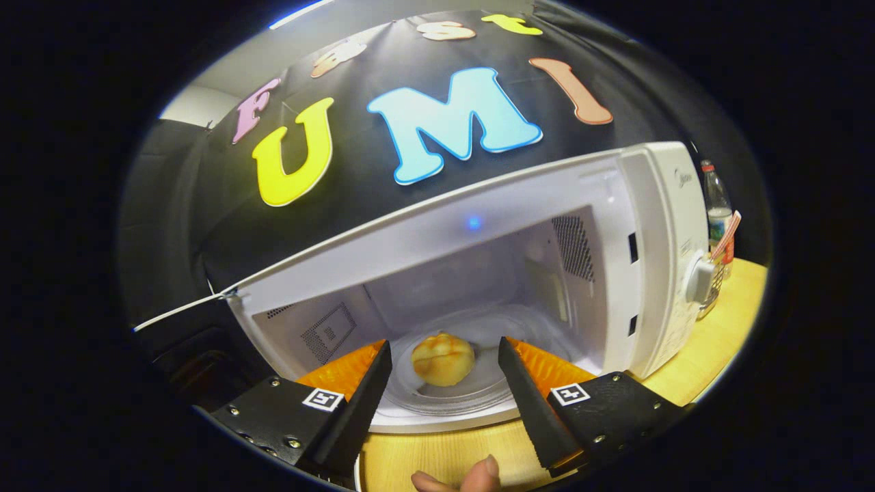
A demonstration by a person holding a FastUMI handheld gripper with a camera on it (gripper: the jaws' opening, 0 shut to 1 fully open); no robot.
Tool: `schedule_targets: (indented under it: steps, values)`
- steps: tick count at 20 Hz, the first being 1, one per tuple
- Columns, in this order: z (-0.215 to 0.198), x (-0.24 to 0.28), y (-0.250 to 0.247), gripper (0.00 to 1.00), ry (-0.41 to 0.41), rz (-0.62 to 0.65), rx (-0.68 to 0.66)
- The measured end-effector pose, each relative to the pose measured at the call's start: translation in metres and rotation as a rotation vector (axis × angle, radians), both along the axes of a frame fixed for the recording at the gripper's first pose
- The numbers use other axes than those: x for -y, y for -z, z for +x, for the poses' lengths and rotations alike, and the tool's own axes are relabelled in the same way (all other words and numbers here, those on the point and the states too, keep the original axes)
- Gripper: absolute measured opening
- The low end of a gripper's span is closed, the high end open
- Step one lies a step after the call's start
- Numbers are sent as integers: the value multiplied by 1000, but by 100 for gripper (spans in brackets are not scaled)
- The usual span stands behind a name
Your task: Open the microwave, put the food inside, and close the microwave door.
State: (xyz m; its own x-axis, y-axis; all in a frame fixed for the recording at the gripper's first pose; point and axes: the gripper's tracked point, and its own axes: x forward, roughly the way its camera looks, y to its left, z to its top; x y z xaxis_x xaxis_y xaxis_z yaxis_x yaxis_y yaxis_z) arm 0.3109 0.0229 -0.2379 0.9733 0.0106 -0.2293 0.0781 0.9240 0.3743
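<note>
Your gripper (444,359) was wide open and held nothing; both fingers (366,396) stood apart at the microwave's (656,225) front opening, tips about level with the cavity's front lip. The bun (443,359) sat inside on the glass turntable (472,400), seen between the fingertips and a little beyond them, touching neither. You had clear room on each side of it: a gap to the left fingertip and a slightly wider gap to the right.

The bun was roundish, so no clear long axis; its browned, creased top faced up and toward you.

The door (184,309) was swung fully out on the left, seen edge-on as a thin line, well clear of the left finger. The right finger was near the cavity's right front frame. The control panel with its knob (698,279) sat right of that. The wooden table (711,342) ran beneath, with a bottle (718,205) behind the microwave's right side. A fingertip (482,475) showed below, between the gripper's fingers.
</note>
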Motion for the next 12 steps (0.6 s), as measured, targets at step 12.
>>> schedule_targets:
  steps: [12]
  values:
    - [-119, 17, -76, 94, -108, 67, 90]
